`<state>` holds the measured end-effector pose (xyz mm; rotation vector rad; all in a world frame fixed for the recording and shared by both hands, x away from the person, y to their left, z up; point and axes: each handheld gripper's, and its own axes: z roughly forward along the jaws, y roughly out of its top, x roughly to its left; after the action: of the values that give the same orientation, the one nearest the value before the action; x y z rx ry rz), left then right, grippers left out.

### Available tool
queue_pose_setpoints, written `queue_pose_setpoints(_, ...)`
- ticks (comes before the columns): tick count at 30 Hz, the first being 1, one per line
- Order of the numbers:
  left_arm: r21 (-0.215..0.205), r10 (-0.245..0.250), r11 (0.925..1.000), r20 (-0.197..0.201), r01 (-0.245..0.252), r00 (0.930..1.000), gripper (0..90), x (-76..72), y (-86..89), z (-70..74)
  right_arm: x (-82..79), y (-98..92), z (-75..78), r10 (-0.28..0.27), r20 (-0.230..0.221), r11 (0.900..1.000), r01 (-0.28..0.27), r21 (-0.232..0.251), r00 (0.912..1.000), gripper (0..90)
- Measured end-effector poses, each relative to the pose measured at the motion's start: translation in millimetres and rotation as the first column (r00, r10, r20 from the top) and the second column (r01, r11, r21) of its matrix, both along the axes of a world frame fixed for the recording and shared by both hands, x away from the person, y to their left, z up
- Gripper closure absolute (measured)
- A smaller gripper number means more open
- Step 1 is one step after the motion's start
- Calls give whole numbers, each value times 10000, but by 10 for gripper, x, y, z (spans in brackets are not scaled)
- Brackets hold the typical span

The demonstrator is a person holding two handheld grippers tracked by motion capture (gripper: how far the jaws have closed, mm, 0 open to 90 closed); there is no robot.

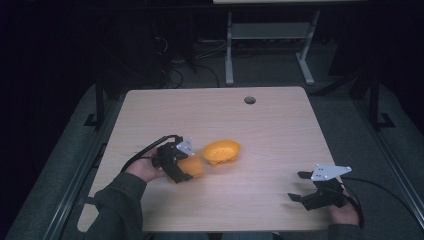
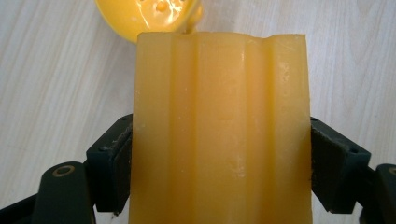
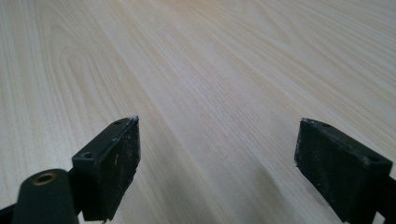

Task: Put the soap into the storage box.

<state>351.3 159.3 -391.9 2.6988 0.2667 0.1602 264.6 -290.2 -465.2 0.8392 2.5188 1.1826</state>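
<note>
My left gripper [image 1: 184,169] is shut on a ridged orange block [image 1: 192,166], held just above the wooden table [image 1: 260,130] at its left half. In the left gripper view the block [image 2: 219,130] stands tall between both black jaws, which press its two sides. An orange bowl [image 1: 222,151] rests on the table right beside the block, lying just beyond the block's far end as the bowl [image 2: 149,16] in the left gripper view. My right gripper [image 1: 300,186] hovers open near the table's front right, its jaws wide apart over bare wood, as the right gripper [image 3: 217,154] view confirms.
A round cable hole [image 1: 249,100] sits near the table's far edge. Behind the table stand a white-legged desk frame [image 1: 270,45] and loose cables on the dark floor. Black cables trail from both grippers.
</note>
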Motion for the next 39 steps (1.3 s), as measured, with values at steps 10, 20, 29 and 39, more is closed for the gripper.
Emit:
queue_pose_setpoints(10, 15, -336, 9994, 95, 336, 9994, 208, 63, -154, 119, -11, -6, 4, -113, -145, 9999, 114, 21, 9998, 137)
queue_pose_setpoints(20, 132, -513, 9986, 74, 512, 9987, 208, 159, -270, 151, 0, -24, -3, -54, -46, 10000, 54, 22, 10000, 137)
queue_pose_setpoints(29, 113, -660, 9978, 193, 658, 9976, 208, 239, -374, 231, -8, -24, 5, -136, -106, 9998, 137, 113, 9999, 137)
queue_pose_setpoints(39, 212, -837, 9963, 127, 835, 9964, 209, 361, -535, 223, -3, -32, 5, -72, -3, 9999, 72, 140, 10000, 137)
